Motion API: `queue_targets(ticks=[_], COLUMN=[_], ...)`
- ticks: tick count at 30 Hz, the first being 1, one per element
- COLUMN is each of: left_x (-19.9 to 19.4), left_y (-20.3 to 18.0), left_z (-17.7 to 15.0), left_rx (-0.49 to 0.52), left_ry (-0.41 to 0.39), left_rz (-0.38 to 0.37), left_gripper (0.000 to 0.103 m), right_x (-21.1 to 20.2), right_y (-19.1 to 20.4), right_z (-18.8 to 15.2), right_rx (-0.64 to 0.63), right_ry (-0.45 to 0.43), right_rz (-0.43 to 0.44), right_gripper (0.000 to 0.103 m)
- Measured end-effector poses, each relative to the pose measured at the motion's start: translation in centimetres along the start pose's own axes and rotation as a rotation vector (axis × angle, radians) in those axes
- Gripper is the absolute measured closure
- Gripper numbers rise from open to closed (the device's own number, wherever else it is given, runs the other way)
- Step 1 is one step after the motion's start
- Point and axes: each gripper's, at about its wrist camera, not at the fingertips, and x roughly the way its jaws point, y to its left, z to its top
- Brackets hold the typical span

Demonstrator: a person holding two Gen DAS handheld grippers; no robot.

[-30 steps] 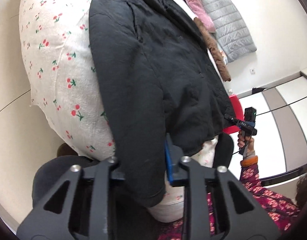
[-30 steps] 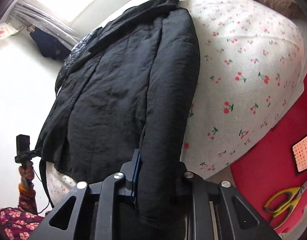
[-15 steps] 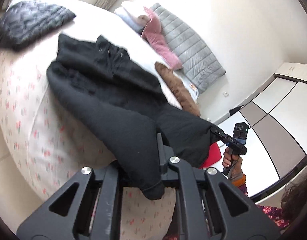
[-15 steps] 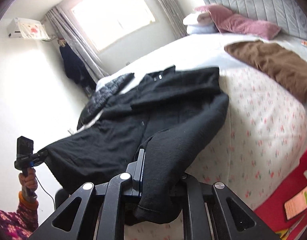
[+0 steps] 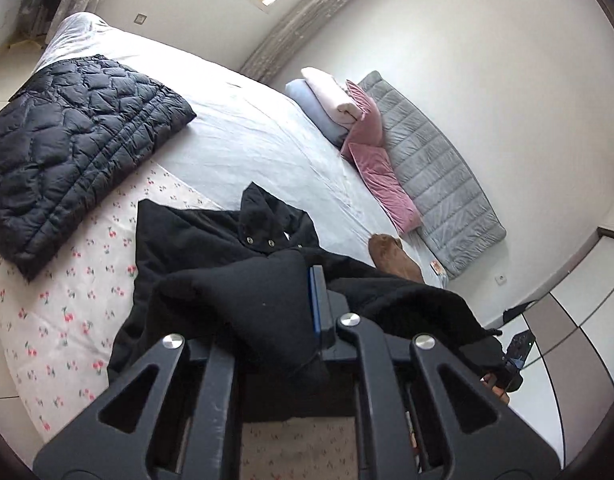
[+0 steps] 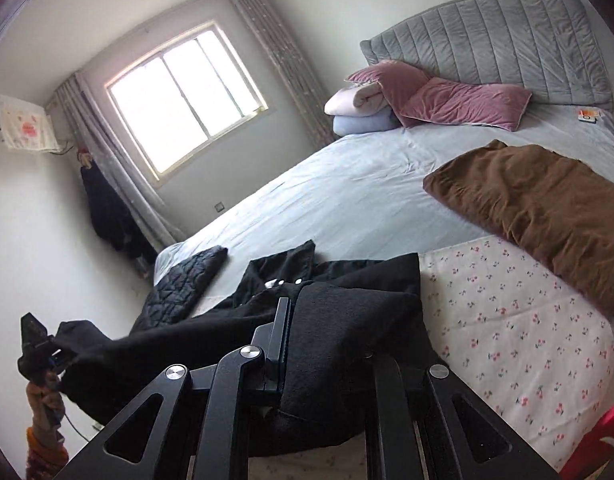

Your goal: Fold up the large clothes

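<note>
Left gripper [image 5: 267,320]: your fingers are clamped on a fold of the black coat [image 5: 211,248].
Right gripper [image 6: 327,344]: clamped on another fold of it.
Coat: lifted at your end, its collar lying on the cherry-print sheet [image 6: 507,320].
Bed: pale blue sheet [image 6: 347,184] beyond; quilted dark jacket [image 5: 67,148] to the left, brown cloth [image 6: 547,216] to the right.
Far end: pink pillows [image 6: 459,104], grey headboard [image 6: 487,36].
Room: white walls, bright window [image 6: 183,96].

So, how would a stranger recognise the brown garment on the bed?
Start at the grey headboard and the pink pillows. Below them, on the pale sheet, lies the brown garment, folded flat. It is the only brown thing; the other garments are black.
</note>
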Motion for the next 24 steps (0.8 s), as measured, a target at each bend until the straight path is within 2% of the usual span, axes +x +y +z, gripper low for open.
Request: queue_targets(ticks=[5, 9, 11, 13, 14, 16, 18, 19, 20, 22, 23, 24], left_x=[9.1, 15.9, 18.9, 20.9, 21.1, 20.4, 18.6, 17.7, 16.8, 15.3, 15.2, 15.3], left_y=[1.8, 5.5, 7.7, 9.7, 10.5, 11.4, 11.5, 11.1, 10.7, 10.0, 9.8, 9.8], left_z=[3.3, 4.0, 3.9, 3.5, 3.4, 3.4, 3.8, 4.1, 4.6, 5.1, 5.3, 5.3], left_rx=[0.025, -0.001, -0.021, -0.029, -0.030, -0.030, -0.011, 0.016, 0.061, 0.177, 0.232, 0.285], left_ry=[0.012, 0.049, 0.101, 0.142, 0.140, 0.136, 0.137, 0.130, 0.118, 0.098, 0.103, 0.119], left_rz=[0.121, 0.193, 0.232, 0.297, 0.319, 0.305, 0.270, 0.275, 0.288, 0.312, 0.334, 0.369], left_gripper=[0.090, 0.086, 0.076, 0.045, 0.043, 0.041, 0.036, 0.028, 0.025, 0.021, 0.021, 0.021], right_x=[9.7, 17.8, 21.0, 23.7, 24.8, 25.5, 25.0, 24.5, 23.7, 22.2, 21.4, 20.6], right_y=[-2.5, -5.3, -6.9, -8.6, -9.7, -11.1, -12.3, -12.7, -13.2, -13.6, -13.6, -13.4], right_z=[2.0, 1.5, 0.8, -0.2, -0.8, -1.3, -1.0, -0.6, -0.1, 1.0, 1.5, 1.9], right_rx=[0.036, 0.075, 0.106, 0.160, 0.197, 0.251, 0.306, 0.334, 0.363, 0.367, 0.333, 0.275], right_ry=[0.058, 0.134, 0.179, 0.231, 0.258, 0.282, 0.291, 0.287, 0.275, 0.236, 0.208, 0.183], right_rz=[-0.069, -0.111, -0.125, -0.125, -0.121, -0.098, -0.026, 0.011, 0.067, 0.109, 0.087, 0.034], right_gripper=[0.089, 0.088, 0.086, 0.079, 0.078, 0.077, 0.075, 0.072, 0.070, 0.052, 0.045, 0.033])
